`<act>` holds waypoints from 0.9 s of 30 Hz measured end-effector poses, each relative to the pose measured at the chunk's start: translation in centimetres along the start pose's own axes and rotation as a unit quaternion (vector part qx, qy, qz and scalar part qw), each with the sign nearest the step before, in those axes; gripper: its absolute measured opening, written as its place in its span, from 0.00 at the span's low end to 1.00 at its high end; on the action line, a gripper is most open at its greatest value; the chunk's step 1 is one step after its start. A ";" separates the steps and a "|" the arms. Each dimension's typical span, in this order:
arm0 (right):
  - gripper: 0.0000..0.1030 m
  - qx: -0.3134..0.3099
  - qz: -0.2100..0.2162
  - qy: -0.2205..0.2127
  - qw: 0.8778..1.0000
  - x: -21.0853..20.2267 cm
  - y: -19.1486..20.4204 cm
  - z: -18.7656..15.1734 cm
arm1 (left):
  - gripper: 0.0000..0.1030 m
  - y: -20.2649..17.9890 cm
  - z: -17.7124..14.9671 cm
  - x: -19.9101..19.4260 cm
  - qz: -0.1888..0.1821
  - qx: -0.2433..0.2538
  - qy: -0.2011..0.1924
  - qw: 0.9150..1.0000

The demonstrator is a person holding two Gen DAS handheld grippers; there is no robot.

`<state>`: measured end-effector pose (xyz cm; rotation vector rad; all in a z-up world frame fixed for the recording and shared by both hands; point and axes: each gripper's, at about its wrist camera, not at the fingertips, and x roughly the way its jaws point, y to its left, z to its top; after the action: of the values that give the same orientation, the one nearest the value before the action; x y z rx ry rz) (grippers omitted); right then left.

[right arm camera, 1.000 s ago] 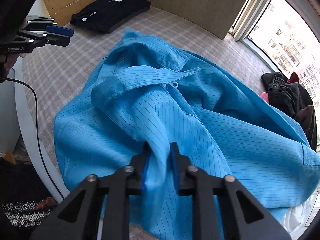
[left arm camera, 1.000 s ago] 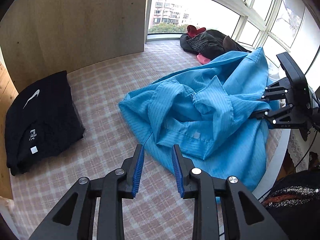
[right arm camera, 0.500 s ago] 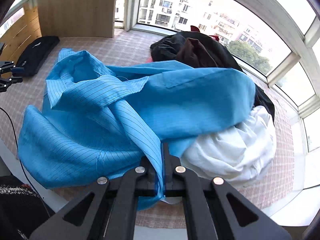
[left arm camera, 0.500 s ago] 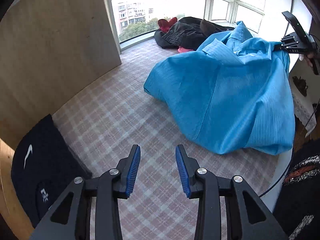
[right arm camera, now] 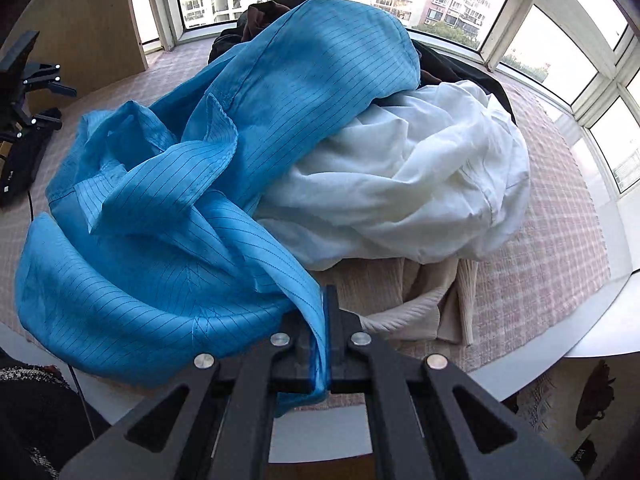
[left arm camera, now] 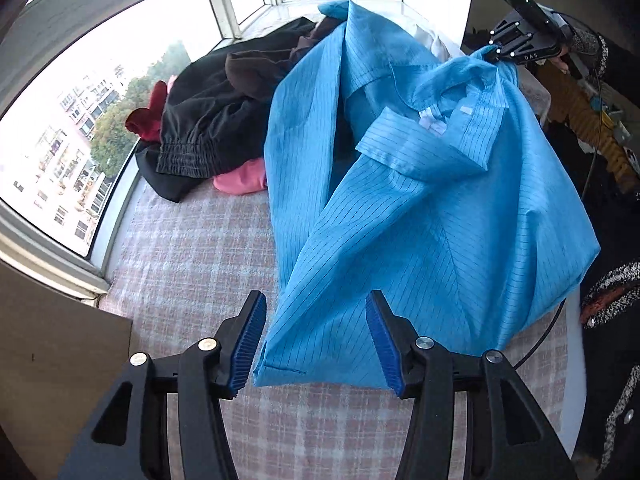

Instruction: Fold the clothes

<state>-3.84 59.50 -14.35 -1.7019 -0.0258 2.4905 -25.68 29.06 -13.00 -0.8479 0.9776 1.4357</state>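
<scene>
Two grippers are seen over a checked table beside a curved window. A blue striped shirt is held up at one end by the right gripper, whose jaws are pressed together on a bunched edge of the cloth near the collar. From that raised point the shirt is stretched down and across the table, its long axis running from the right gripper toward the left gripper, with the collar uppermost and the hem lowest. The left gripper is spread wide, and the hem corner is hung between its blue pads; contact with either pad cannot be made out. In the right wrist view the far end of the shirt is draped over a pile of clothes: a white garment is lain beside it, a beige ribbed piece is tucked under that, and dark clothes are partly hidden behind. A folded black garment is cut off at the left edge.
</scene>
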 end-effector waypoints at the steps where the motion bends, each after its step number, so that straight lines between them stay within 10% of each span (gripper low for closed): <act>1: 0.02 0.002 0.002 0.001 1.000 0.2 -0.1 0.1 | 0.48 0.0 0.2 1.0 -0.007 0.011 0.013 1.000; 8: 0.03 0.003 0.021 -0.001 1.000 0.9 -0.1 0.6 | 0.45 0.1 0.7 6.5 -0.049 0.030 0.069 0.996; 11: 0.13 0.003 0.029 -0.007 1.000 0.8 -0.2 0.7 | 0.07 0.5 0.6 7.9 -0.069 -0.015 0.080 0.994; 14: 0.39 -0.008 0.031 -0.027 0.999 -0.1 0.0 0.3 | 0.02 -0.3 0.0 7.5 -0.066 -0.034 0.062 0.995; 27: 0.48 -0.013 0.030 -0.019 0.999 2.3 1.1 -2.5 | 0.01 -2.9 -2.9 5.8 -0.035 -0.161 0.013 0.986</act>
<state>-2.44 58.48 -17.47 -1.6883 -0.0103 2.5760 -23.39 28.71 -19.76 -1.1285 0.7358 1.5476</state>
